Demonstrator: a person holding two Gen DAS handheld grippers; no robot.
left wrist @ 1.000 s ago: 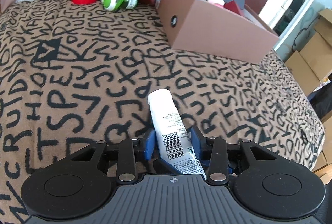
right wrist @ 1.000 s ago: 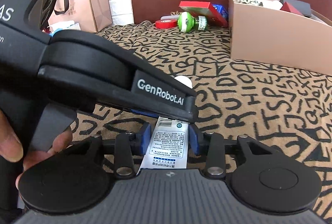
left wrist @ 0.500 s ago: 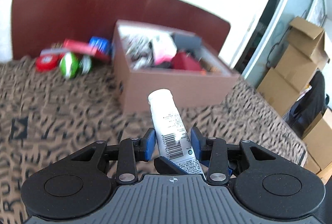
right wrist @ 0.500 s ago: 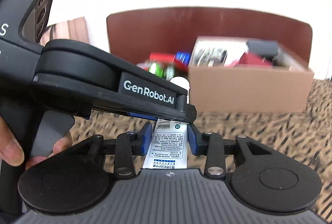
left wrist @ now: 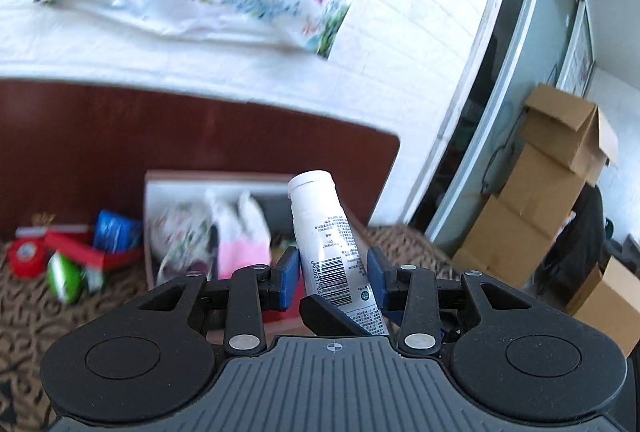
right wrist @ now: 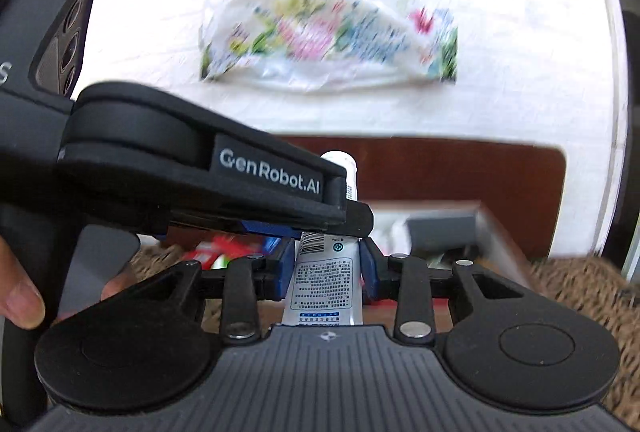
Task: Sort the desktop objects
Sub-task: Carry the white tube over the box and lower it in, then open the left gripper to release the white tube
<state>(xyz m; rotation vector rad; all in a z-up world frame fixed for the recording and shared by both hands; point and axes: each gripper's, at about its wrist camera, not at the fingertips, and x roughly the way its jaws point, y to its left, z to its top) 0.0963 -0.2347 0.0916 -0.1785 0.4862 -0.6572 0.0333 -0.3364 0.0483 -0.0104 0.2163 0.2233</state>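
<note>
A white tube with a barcode sticks up, cap end away from me, between the blue pads of my left gripper, which is shut on it. In the right wrist view the same tube has its flat printed end between the pads of my right gripper, whose jaws are closing on it and press its sides. The left gripper's black body crosses that view just above. Behind the tube stands the open brown box, holding bags and small items.
Left of the box lie a red tape roll, a green-and-white ball, a red flat box and a blue packet. A dark brown headboard backs the patterned cloth. Cardboard boxes are stacked at right. A hand grips the left handle.
Both grippers have lifted the tube off the patterned cloth and tipped up toward the box. The box now sits right behind the tube, and the wall with its floral bag fills the upper view.
</note>
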